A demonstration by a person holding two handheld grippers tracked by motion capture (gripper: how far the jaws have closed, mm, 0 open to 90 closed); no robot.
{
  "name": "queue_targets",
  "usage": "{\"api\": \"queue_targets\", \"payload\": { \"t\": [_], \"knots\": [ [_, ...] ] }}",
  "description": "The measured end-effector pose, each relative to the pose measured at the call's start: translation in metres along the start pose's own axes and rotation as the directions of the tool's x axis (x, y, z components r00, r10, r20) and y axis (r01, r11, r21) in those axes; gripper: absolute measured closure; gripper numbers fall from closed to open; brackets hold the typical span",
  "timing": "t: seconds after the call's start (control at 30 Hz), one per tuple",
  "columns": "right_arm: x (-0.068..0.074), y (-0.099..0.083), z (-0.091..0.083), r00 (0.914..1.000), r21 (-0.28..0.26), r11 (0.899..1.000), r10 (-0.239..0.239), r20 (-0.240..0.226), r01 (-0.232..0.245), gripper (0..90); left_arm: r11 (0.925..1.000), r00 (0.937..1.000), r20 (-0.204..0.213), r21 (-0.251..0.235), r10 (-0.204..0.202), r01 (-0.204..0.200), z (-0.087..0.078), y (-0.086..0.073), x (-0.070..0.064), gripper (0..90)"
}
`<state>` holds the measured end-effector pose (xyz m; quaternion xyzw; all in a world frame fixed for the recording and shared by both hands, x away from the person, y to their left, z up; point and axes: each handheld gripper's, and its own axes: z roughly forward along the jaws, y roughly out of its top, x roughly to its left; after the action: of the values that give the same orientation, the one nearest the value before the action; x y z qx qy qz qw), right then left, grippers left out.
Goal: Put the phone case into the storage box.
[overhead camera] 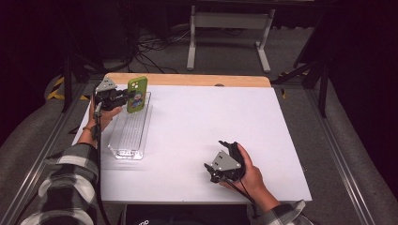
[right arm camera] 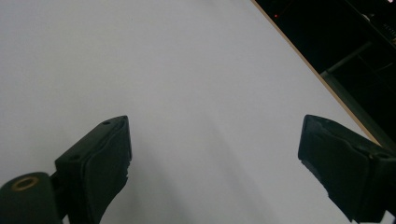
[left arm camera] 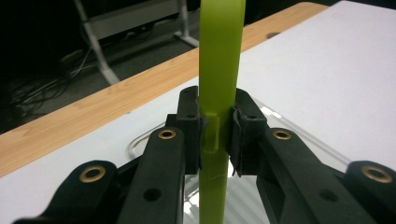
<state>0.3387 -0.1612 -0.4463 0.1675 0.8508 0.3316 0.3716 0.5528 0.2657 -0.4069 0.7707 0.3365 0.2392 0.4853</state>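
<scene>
A phone in a green case (overhead camera: 136, 94) stands upright over the far end of a clear plastic tray (overhead camera: 123, 143) at the table's left. My left gripper (overhead camera: 125, 97) is shut on the phone's edge. In the left gripper view the green case (left arm camera: 219, 60) rises edge-on between the two black pads (left arm camera: 190, 135), with the tray's rim (left arm camera: 140, 142) below. My right gripper (overhead camera: 226, 145) rests near the table's front at the right, held in a hand. Its jaws stand wide apart over bare white table (right arm camera: 187, 74), nothing between them.
The white table (overhead camera: 206, 126) has a wooden strip (overhead camera: 187, 79) along its far edge. Behind it stand a white frame leg (overhead camera: 191, 42) and loose cables (overhead camera: 150, 47) on the floor. Metal rails (overhead camera: 335, 154) run along both sides of the table.
</scene>
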Motion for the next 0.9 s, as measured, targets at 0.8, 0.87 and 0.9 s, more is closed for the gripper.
{"api": "queue_targets", "payload": {
  "t": [0.8, 0.87, 0.9],
  "knots": [
    [0.012, -0.001, 0.008, 0.9945, 0.039, 0.997, -0.06, -0.086, 0.063, 10.3, 0.994, 0.991, -0.115, 0.093, 0.068, -0.058, 0.012, -0.003, 0.001, 61.4],
    [0.011, -0.003, 0.007, 0.993, 0.029, 0.997, -0.062, -0.101, 0.066, 10.1, 0.9935, 0.9889, -0.132, 0.1, 0.067, -0.054, 0.014, -0.003, 0.001, 59.9],
    [0.011, -0.003, 0.006, 0.9927, 0.029, 0.997, -0.068, -0.099, 0.071, 10.1, 0.9926, 0.988, -0.136, 0.106, 0.073, -0.059, 0.014, -0.004, 0.002, 58.3]
  ]
}}
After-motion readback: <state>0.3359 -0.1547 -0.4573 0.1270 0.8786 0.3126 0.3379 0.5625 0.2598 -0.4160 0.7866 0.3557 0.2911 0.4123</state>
